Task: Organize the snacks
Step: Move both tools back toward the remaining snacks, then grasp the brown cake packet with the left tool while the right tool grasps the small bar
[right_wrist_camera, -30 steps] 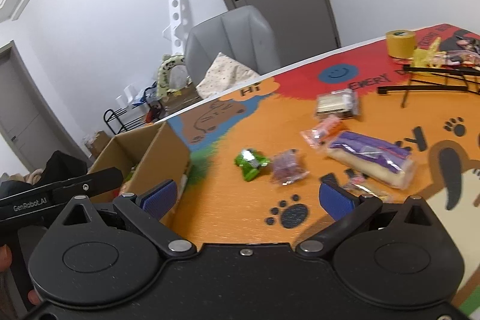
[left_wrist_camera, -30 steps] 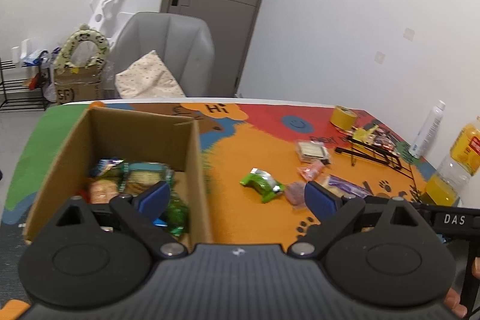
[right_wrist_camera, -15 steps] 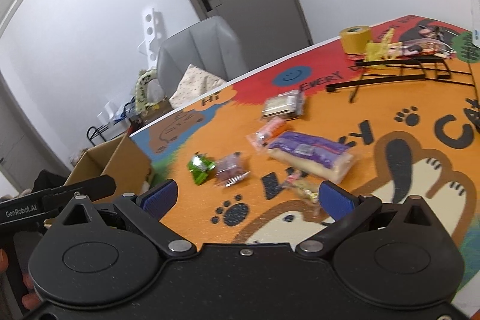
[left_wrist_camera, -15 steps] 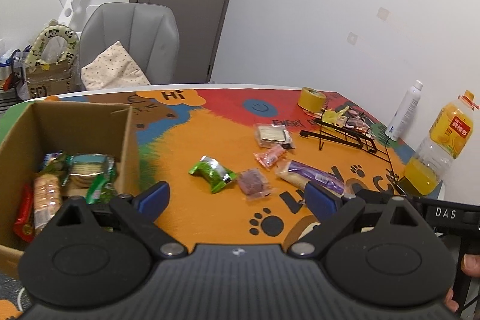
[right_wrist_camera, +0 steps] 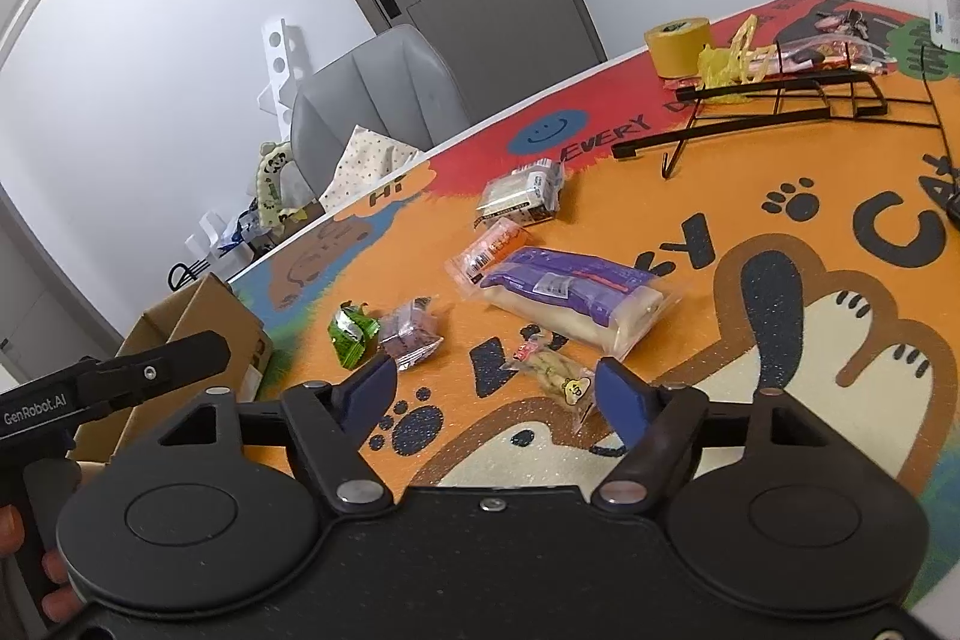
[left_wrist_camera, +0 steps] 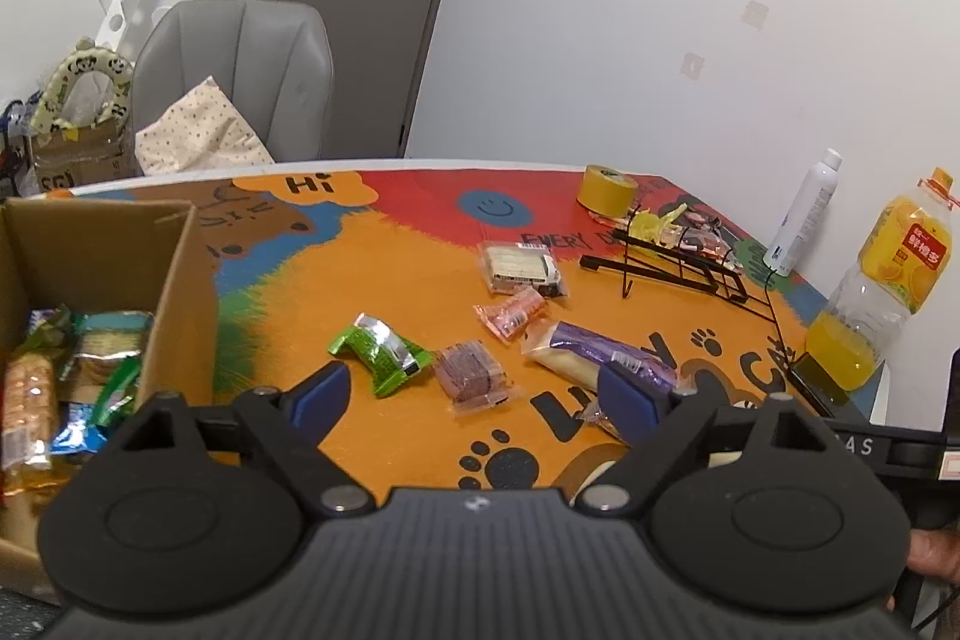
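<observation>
Blue-padded left gripper (left_wrist_camera: 471, 394): jaws apart and closing, nothing between the pads; it hangs above the table with the dark red square snack packet (left_wrist_camera: 472, 376) showing in the gap.
Blue-padded right gripper (right_wrist_camera: 495, 391): jaws apart and closing; the small clear packet with a yellow cartoon figure (right_wrist_camera: 555, 376) lies on the table in the gap, pads not pressing on it.
Green foil snack packet (left_wrist_camera: 379, 352): at 9 o'clock of the dark red packet, just beside it.
Long purple-and-cream wrapped roll (right_wrist_camera: 570, 295): at 12 o'clock of the small clear packet, near it.
Pink-orange wrapped snack (right_wrist_camera: 489, 250): touching the roll's far-left end.
Clear packet of pale wafers (left_wrist_camera: 522, 268): at 12 o'clock of the pink-orange snack.
Brown cardboard box (left_wrist_camera: 180, 292): at 9 o'clock of the left gripper, open-topped, with several snack packets inside.
Orange cartoon table mat (left_wrist_camera: 420, 292): under all the loose snacks.
Black wire rack (left_wrist_camera: 684, 274): at 2 o'clock of the left gripper, lying on the mat.
Yellow tape roll (left_wrist_camera: 606, 189): far edge, at 1 o'clock.
Orange juice bottle (left_wrist_camera: 882, 292): at 3 o'clock, upright at the table's edge.
White spray bottle (left_wrist_camera: 804, 214): upright, beyond the juice bottle.
</observation>
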